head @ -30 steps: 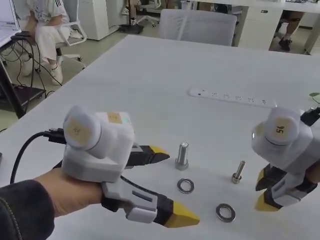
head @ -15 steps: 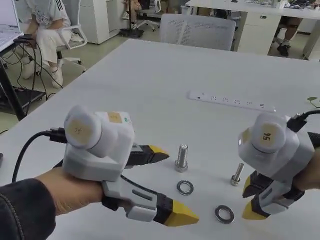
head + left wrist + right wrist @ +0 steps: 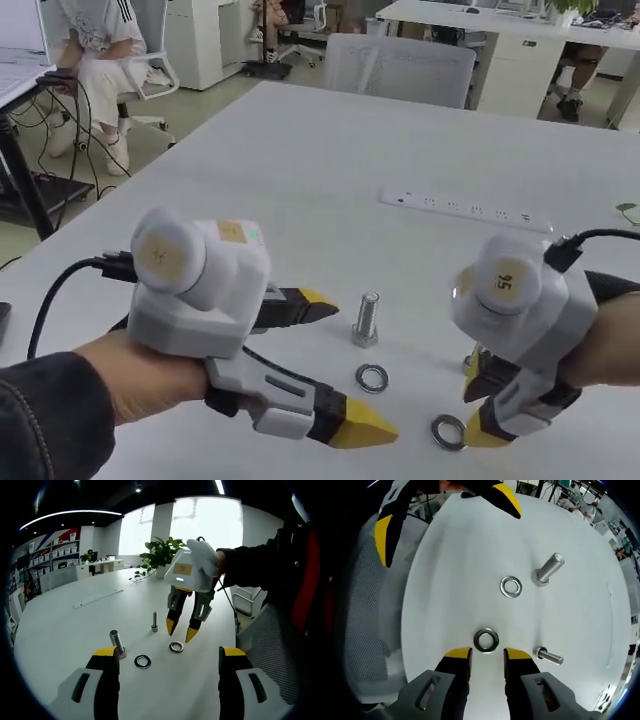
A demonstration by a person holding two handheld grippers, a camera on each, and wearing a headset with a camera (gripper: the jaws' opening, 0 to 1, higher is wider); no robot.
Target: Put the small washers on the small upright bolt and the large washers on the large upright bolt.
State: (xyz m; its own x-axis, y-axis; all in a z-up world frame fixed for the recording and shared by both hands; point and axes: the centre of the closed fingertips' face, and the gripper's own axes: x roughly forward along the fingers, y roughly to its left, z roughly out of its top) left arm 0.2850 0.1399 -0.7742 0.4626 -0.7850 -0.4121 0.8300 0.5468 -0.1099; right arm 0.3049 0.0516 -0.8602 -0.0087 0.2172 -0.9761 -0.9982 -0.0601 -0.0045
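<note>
Washers lie flat and loose on the white bench (image 3: 300, 160), two of them, on neither bolt. The first washer (image 3: 371, 378) sits just in front of the large upright bolt (image 3: 366, 320), on the side of the near edge. The second washer (image 3: 486, 640) lies closer still to the near edge and further right, just ahead of the tips of the right gripper (image 3: 487, 654). That gripper points steeply down at it, its jaws a narrow gap apart and holding nothing. Whether its tips touch the bench cannot be told.

The small upright bolt (image 3: 154, 622) stands to the right of the large one, apart from it, and in the head view it is mostly hidden behind the right gripper. The left gripper (image 3: 360, 366) is held at the left, its jaws spread wide and empty, with the large upright bolt and the first washer in front of them.

Beyond the bolts, toward the far edge, a white power strip (image 3: 465, 205) lies on the bench. A grey chair (image 3: 400, 65) stands at the far edge.
</note>
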